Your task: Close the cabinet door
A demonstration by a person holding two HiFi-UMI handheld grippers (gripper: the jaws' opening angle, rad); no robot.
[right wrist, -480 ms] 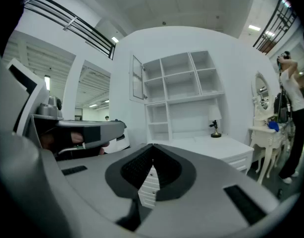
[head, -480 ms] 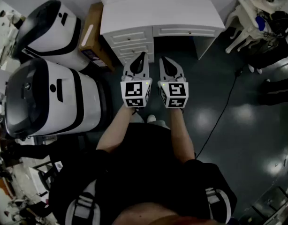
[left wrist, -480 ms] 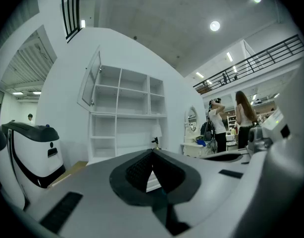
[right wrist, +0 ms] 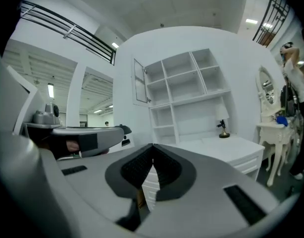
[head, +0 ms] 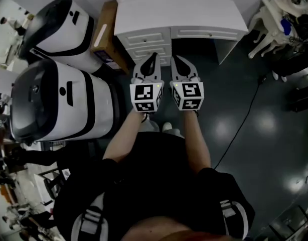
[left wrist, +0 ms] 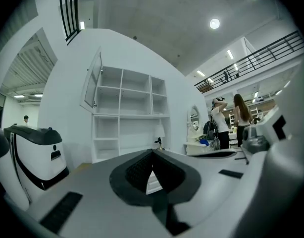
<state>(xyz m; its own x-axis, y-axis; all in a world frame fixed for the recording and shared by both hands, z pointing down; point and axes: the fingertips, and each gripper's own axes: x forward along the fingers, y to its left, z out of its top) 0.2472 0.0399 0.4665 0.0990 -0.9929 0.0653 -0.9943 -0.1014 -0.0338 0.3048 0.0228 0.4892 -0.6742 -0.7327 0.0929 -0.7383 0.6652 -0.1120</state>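
Cabinet door (left wrist: 92, 81) hangs swung open at the upper left corner of the white shelf cabinet (left wrist: 128, 115), hinged on its left side and angled out toward the room, high above the tabletop (head: 181, 15) that the cabinet stands on. Beside that desk sit two large white-and-black machines, one nearer (head: 58, 102) and one farther (head: 56, 29), with one cardboard box (head: 105, 38) wedged between the farther machine and the drawers. Both claws are held level and side by side in front of the desk, well short of the door: the left claw (head: 153, 57) is fully closed with nothing between its jaws, and the right claw (head: 174, 58) is likewise pressed shut and empty. One small lamp (right wrist: 222, 123) stands at the back of the tabletop, below the shelves. I judge the main risk to be the reach: the door is high and behind the desk, so an arm stretching over could brush the lamp, and a closed tip pushing near the hinge, or on what looks like a thin panel inside the frame, could slip off or leave the door ajar. Too hard a shove could make it bounce back open. Counted: one door, one cabinet, one desk, two machines, one box, two claws, one lamp.
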